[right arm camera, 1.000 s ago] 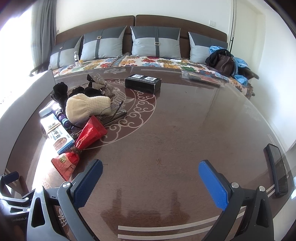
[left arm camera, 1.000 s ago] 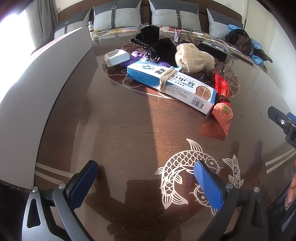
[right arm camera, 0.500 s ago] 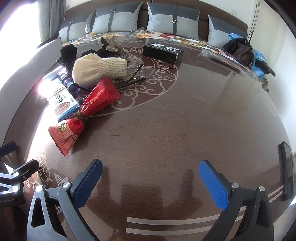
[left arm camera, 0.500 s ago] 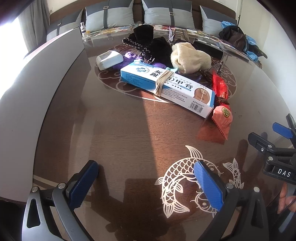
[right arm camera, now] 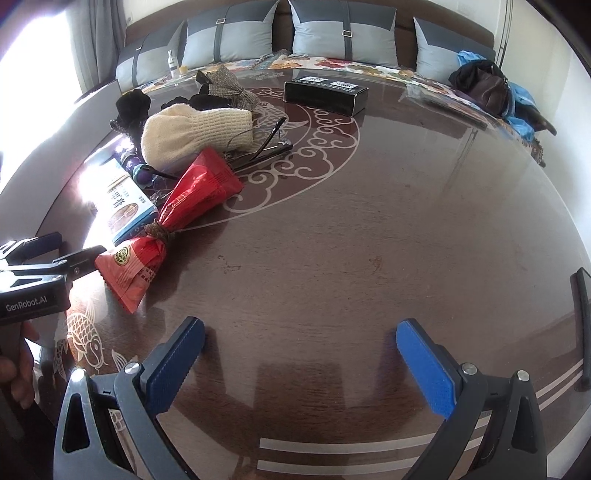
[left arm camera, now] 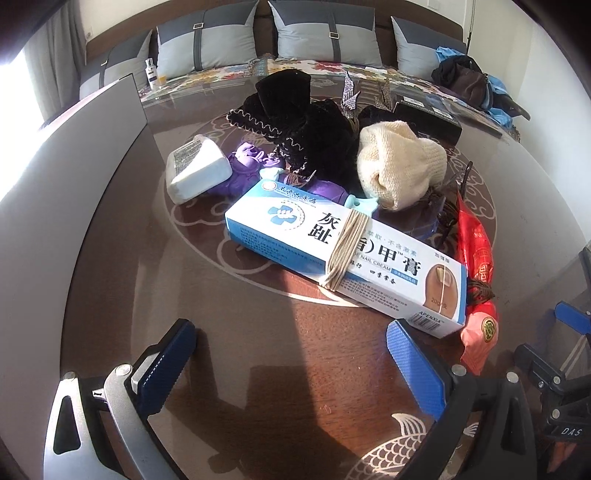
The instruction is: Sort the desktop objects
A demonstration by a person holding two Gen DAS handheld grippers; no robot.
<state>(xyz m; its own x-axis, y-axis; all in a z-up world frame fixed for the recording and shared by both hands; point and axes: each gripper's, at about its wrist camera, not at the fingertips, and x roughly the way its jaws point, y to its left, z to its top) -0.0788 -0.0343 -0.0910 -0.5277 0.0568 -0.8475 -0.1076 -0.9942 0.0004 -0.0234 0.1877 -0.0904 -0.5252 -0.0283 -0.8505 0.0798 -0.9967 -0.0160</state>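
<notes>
A pile of objects lies on the dark glass table (left arm camera: 147,258). A blue-white cream box (left arm camera: 343,254) bound with rubber bands lies nearest my left gripper (left arm camera: 291,362), which is open and empty just short of it. Behind the box are a white packet (left arm camera: 195,170), purple items (left arm camera: 247,162), black cloth pouches (left arm camera: 306,122) and a cream knitted pouch (left arm camera: 399,166). A red snack bag (right arm camera: 170,225) lies right of the box, beside black glasses (right arm camera: 266,147). My right gripper (right arm camera: 299,365) is open and empty over bare table. The left gripper (right arm camera: 48,254) also shows at the right wrist view's left edge.
A black box (right arm camera: 325,92) sits at the far side of the table. A dark phone (right arm camera: 581,325) lies at the right edge. A grey board (left arm camera: 55,166) stands along the left side. A sofa with grey cushions (right arm camera: 343,33) and a bag (right arm camera: 484,85) is behind.
Both grippers have moved forward toward the pile. The cream box and red bag now appear much closer. Both stay open.
</notes>
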